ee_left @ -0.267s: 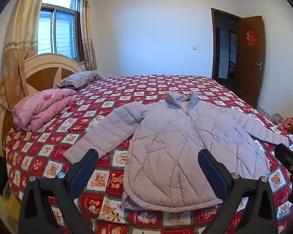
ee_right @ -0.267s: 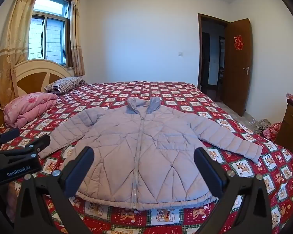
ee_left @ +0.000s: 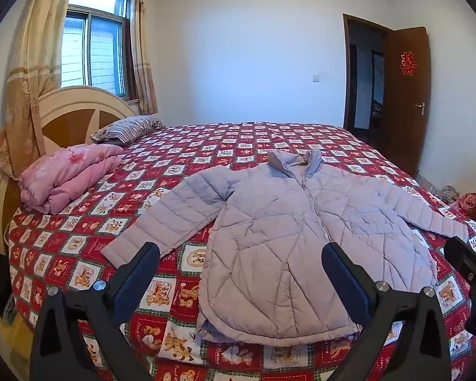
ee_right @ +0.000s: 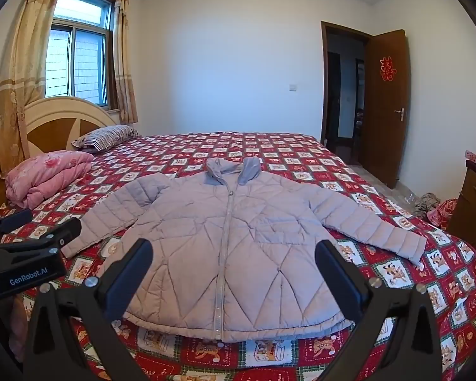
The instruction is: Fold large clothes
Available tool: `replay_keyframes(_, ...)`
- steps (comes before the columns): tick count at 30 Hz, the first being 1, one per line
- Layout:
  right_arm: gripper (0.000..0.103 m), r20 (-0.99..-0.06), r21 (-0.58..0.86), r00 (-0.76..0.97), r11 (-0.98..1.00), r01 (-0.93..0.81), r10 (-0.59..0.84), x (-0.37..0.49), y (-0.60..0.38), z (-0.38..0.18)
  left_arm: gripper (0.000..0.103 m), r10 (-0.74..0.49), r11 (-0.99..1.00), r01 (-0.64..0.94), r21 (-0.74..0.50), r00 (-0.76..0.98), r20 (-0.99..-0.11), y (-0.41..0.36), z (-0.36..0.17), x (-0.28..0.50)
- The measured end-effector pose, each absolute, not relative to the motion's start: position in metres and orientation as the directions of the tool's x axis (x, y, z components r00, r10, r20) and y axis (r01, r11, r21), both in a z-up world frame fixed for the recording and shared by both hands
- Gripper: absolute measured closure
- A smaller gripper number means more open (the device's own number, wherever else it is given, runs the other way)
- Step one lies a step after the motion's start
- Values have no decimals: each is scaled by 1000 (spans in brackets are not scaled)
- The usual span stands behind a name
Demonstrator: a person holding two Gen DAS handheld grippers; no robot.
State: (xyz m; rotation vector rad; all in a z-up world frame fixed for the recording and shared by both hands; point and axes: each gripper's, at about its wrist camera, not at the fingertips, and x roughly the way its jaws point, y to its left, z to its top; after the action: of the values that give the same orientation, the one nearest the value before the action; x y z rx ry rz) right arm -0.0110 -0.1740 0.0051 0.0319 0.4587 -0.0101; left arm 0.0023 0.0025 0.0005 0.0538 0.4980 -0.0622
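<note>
A pale lilac quilted jacket lies flat and zipped on the bed, front up, collar toward the far wall, both sleeves spread out. My left gripper hovers open above the near hem, over its left half, with nothing between the fingers. My right gripper is open too, held over the middle of the hem and empty. The left gripper's body shows at the left edge of the right wrist view. The right gripper's finger shows at the right edge of the left wrist view.
The bed has a red and white cartoon-print cover. A folded pink quilt and a striped pillow lie by the headboard at left. A wooden cabinet and clothes on the floor are at right, near an open door.
</note>
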Motion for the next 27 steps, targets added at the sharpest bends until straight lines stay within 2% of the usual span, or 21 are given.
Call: replay_keyframes(27,0,-444,19,896,1000,21,-10,-11,-167,4,1,-46,997,68,28,880,-473,7,5,2)
